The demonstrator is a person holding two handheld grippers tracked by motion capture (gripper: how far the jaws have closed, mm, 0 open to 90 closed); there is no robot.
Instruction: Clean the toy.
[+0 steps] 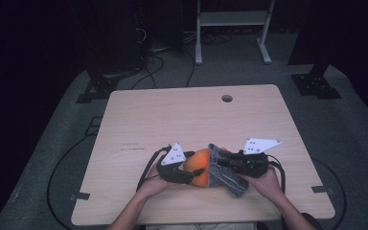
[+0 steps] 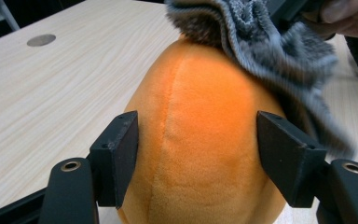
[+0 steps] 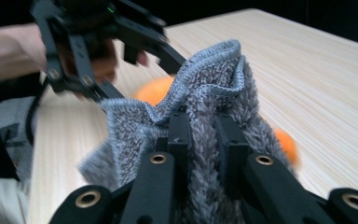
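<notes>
An orange plush toy [image 1: 197,165] sits on the wooden table [image 1: 172,115] near its front edge. My left gripper [image 1: 194,173] comes at it from the left. In the left gripper view both black pads [image 2: 121,149] press into the toy's [image 2: 196,140] sides. A grey fuzzy cloth [image 1: 222,171] drapes over the toy's right side and top. My right gripper [image 1: 219,161] reaches in from the right, shut on a bunched fold of the cloth [image 3: 205,107]. In the right gripper view a bit of orange [image 3: 156,91] peeks out behind the cloth.
A round cable hole [image 1: 226,98] is in the far part of the table. Beyond the table stand a white frame [image 1: 230,19], dark stand bases [image 1: 316,86] and cables on the grey floor. The person's forearms come in from the front edge.
</notes>
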